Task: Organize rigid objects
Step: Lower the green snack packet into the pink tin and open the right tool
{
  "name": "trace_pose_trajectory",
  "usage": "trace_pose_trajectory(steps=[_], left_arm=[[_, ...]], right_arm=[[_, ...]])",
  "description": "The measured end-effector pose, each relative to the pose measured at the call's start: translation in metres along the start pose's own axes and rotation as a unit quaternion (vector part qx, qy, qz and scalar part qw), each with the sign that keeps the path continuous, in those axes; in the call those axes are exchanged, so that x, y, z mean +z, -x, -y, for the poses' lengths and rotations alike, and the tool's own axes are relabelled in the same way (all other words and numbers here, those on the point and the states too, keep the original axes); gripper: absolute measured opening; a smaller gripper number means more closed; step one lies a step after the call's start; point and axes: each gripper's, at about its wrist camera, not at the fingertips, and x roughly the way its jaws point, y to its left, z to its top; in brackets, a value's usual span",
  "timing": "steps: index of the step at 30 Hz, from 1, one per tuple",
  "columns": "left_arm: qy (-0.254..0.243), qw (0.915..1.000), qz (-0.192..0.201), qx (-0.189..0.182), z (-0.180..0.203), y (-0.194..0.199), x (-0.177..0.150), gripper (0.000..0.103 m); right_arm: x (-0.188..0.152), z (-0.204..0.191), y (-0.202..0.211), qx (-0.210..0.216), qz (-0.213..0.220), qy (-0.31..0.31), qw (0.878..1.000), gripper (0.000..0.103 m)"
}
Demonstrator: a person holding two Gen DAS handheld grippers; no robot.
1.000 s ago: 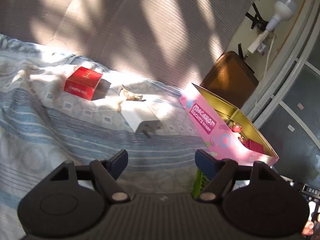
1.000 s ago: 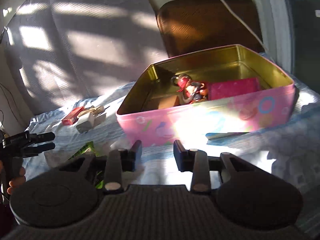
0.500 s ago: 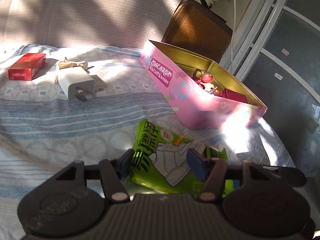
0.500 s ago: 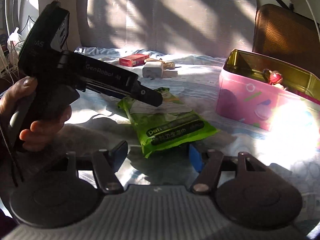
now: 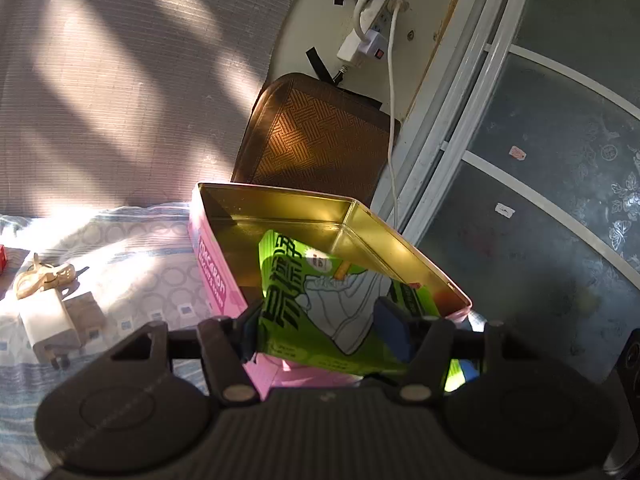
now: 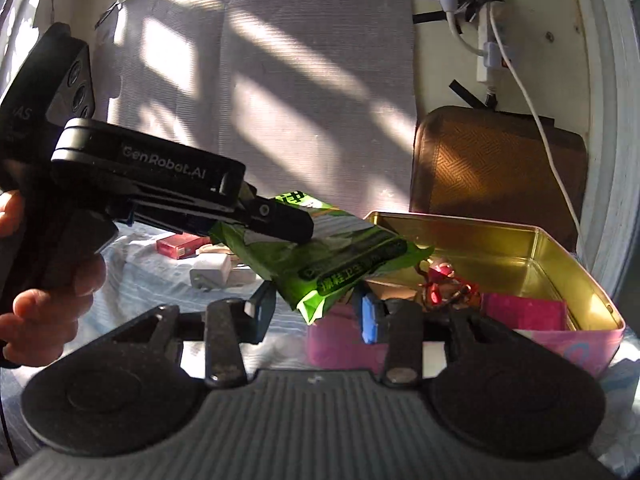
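One green packet [image 5: 320, 304] clamped in left tool [image 5: 316, 332], over pink tin [image 5: 212, 280].

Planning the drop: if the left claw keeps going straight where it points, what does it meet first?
The left claw, shut on the green packet, points into the open pink tin. Its gold inner far wall likely comes first, though depth is unclear.

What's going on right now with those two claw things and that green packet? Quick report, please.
Left gripper shut on green packet, carried above the open pink tin. Right gripper open, empty, hanging below the packet. White charger and red box on the bedsheet; nothing blocks the tin.
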Motion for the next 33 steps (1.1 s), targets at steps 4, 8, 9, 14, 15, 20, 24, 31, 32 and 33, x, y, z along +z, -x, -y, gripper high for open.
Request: trace_pose_trajectory(steps=[4,8,9,14,15,20,24,31,32,33], left_arm=[[0.006,0.9994,-0.032,0.013,0.005,-0.041,0.01,0.06],[0.01,0.997,-0.058,0.051,0.005,-0.073,0.019,0.083],[0.006,0.9959,-0.062,0.066,0.006,-0.081,0.02,0.088],[-0.001,0.9948,-0.049,0.089,0.007,-0.083,0.017,0.088],[-0.006,0.9952,-0.042,0.088,0.008,-0.078,0.015,0.088],[-0.041,0.9931,-0.005,0.109,0.014,-0.05,0.006,0.088],[-0.047,0.991,0.018,0.124,0.011,-0.019,-0.003,0.087],[-0.072,0.9786,0.024,0.191,-0.003,0.027,-0.032,0.087],[-0.075,0.9767,0.023,0.2,-0.006,0.032,-0.036,0.087],[-0.077,0.9751,0.021,0.207,-0.008,0.036,-0.04,0.087]], right_arm=[[0.005,0.042,-0.019,0.011,-0.03,-0.081,0.996,0.045],[0.009,0.072,-0.042,0.018,-0.05,-0.145,0.988,0.045],[0.01,0.077,-0.046,0.006,-0.045,-0.155,0.987,0.046],[0.006,0.083,-0.054,-0.124,0.004,-0.119,0.985,0.047],[0.004,0.084,-0.053,-0.128,0.006,-0.122,0.984,0.047],[-0.004,0.079,-0.038,-0.11,0.023,-0.126,0.986,0.047],[-0.002,0.066,-0.024,-0.11,0.045,-0.117,0.986,0.047],[-0.002,0.04,-0.015,-0.099,0.041,-0.116,0.987,0.048],[-0.003,0.037,-0.014,-0.097,0.04,-0.12,0.987,0.048],[-0.003,0.034,-0.013,-0.096,0.039,-0.123,0.987,0.048]])
